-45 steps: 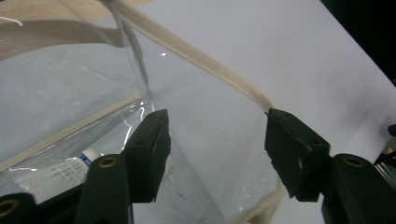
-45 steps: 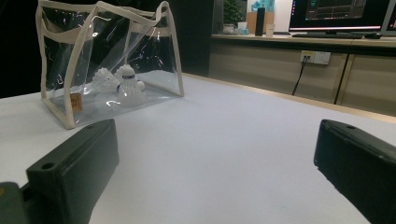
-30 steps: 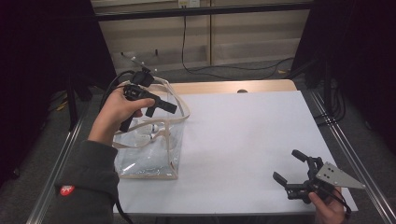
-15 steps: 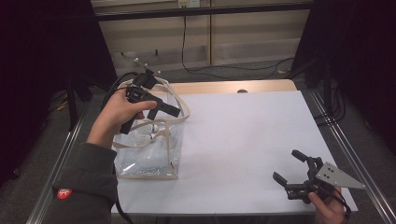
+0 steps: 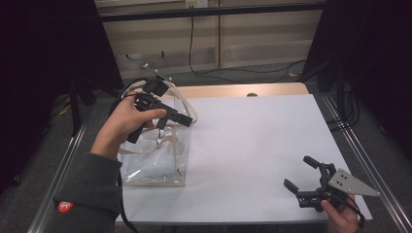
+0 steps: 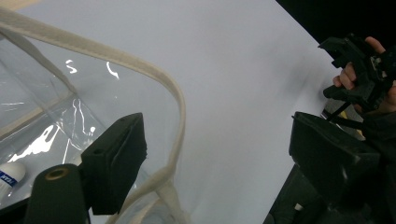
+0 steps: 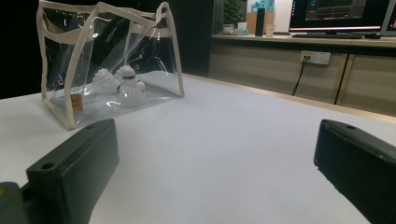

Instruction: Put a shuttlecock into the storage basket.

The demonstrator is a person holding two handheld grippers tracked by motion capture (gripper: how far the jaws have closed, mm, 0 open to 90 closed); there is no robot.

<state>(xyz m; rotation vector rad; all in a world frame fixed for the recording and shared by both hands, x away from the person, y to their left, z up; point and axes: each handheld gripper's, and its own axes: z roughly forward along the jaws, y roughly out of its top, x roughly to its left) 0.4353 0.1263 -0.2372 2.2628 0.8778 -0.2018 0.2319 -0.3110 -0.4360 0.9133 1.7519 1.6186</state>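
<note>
The clear bag (image 5: 155, 155) stands at the worktop's (image 5: 252, 145) left edge. My right gripper (image 7: 215, 172) view shows two shuttlecocks (image 7: 122, 85) inside it. My left gripper (image 5: 167, 121) has just been opening, its jaws released astride the bag's cream rim (image 6: 175, 100). The right gripper's jaws are spread, nothing between them. Monitors (image 7: 341, 14) glow behind.

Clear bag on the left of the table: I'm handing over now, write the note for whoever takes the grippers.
Left gripper: over the clear bag, jaws just been opening; the cream strap runs between them, unpinched.
Right gripper: open, holding nothing, low at the near right of the white table.
Things: bag stands upright at the table's left; shuttlecocks lie inside it.
Done: shuttlecocks are bagged.
Left: probably draw the left gripper clear of the strap; confirm the next step.
</note>
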